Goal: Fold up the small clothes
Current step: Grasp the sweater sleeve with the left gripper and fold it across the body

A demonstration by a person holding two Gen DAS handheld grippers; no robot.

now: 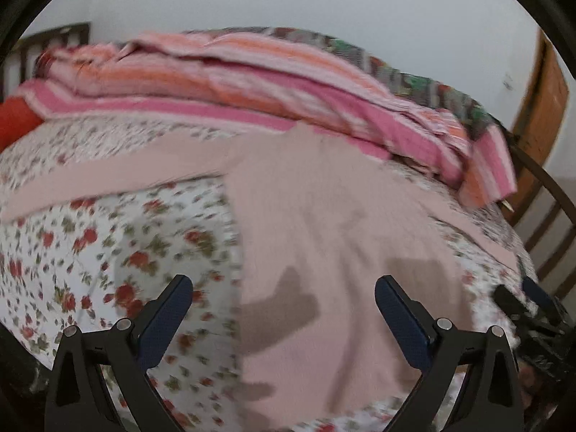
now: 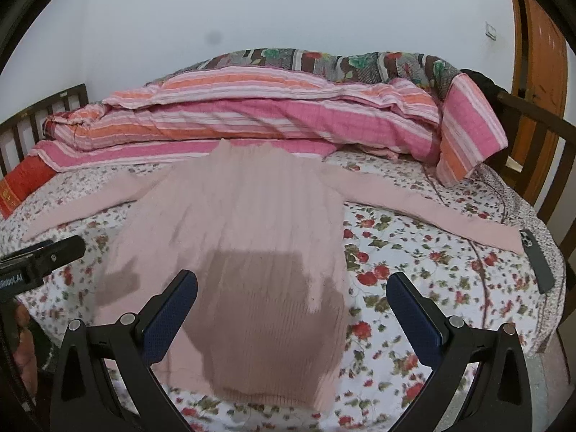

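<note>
**Over the bed, both tongs spread wide above a pink sweater**

On the floral bedsheet (image 2: pixel 414 252) lies the pink ribbed sweater (image 2: pixel 244 223), flat and face up, body running toward us, neck end up against the striped quilt (image 2: pixel 273 122). Both sleeves are thrown out sideways: one reaches left toward the red cushion (image 2: pixel 25 183), the other stretches right, its cuff ending just beside a dark phone (image 2: pixel 538 262) that rests near the bed's edge.

Right tongs (image 2: pixel 291 284) hang above the sweater's lower half, jaws fully apart, nothing between them. Their shadow falls as a dark patch on the knit below the blue pads (image 2: pixel 169 320). One finger sits over the sweater, the other over bare sheet to its right.

Left tongs (image 1: pixel 284 288) are wide apart too, gripping nothing, poised over the sweater's left edge, where pink knit (image 1: pixel 324 223) meets flowered sheet (image 1: pixel 108 244). That view is smeared with blur, so fine detail is lost. From the right side, the left tool's black body pokes in at the frame's left edge, close to the sweater's side.

Behind it all, the patterned blanket (image 2: pixel 324 61) is heaped along the wall, a wooden bed rail (image 2: pixel 43 115) shows at left, and an orange-brown door (image 2: pixel 543 54) stands at right.
</note>
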